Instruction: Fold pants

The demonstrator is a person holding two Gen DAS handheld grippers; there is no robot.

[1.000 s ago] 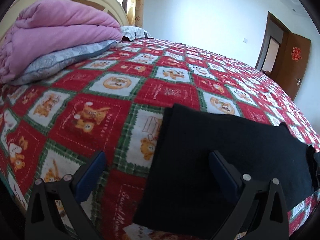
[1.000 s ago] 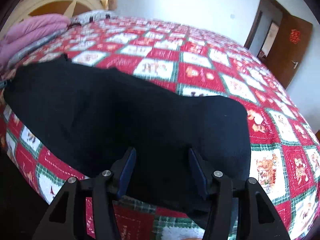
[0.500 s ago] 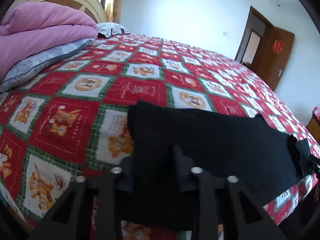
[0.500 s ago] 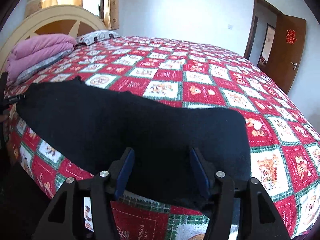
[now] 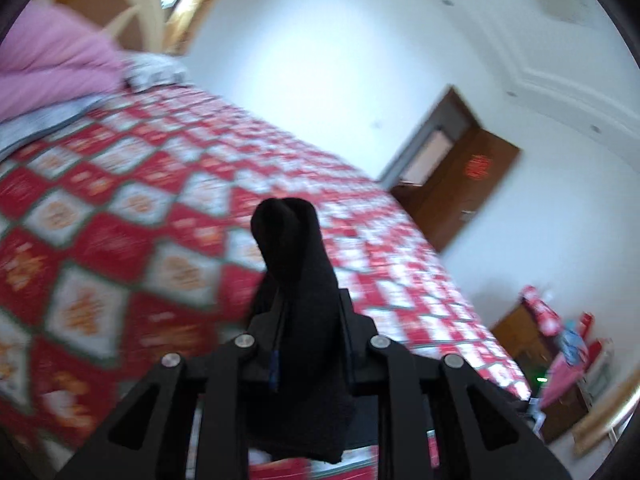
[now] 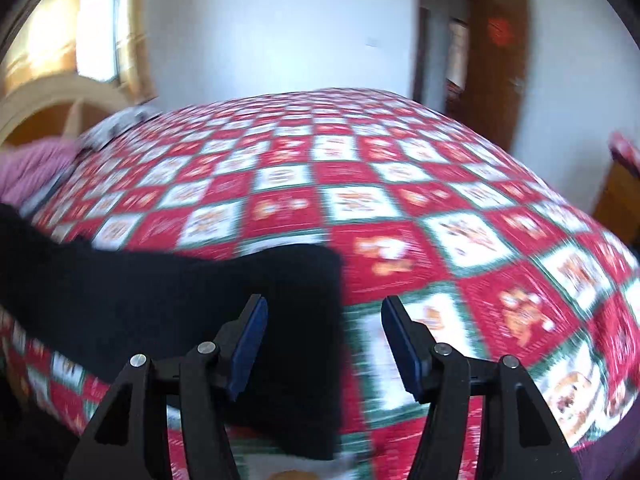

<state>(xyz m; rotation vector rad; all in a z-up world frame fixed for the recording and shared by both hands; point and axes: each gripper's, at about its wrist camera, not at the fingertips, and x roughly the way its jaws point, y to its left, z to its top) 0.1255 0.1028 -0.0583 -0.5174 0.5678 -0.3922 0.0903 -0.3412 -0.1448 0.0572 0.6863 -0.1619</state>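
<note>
The left gripper (image 5: 306, 312) is clamped almost fully closed on a bunched fold of the black pants (image 5: 296, 280), and its jaws are closing. The right gripper (image 6: 324, 344) stands about half open with nothing gripped; the pants edge lies under its left finger. The pants rest on a red checked bedspread (image 6: 400, 184). A brown door (image 6: 498, 64) stands open beyond.

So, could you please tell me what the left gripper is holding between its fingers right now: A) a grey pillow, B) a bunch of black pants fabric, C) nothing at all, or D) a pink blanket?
B: the left gripper is clamped on a bunch of black pants fabric raised above the red checked bedspread.
</note>
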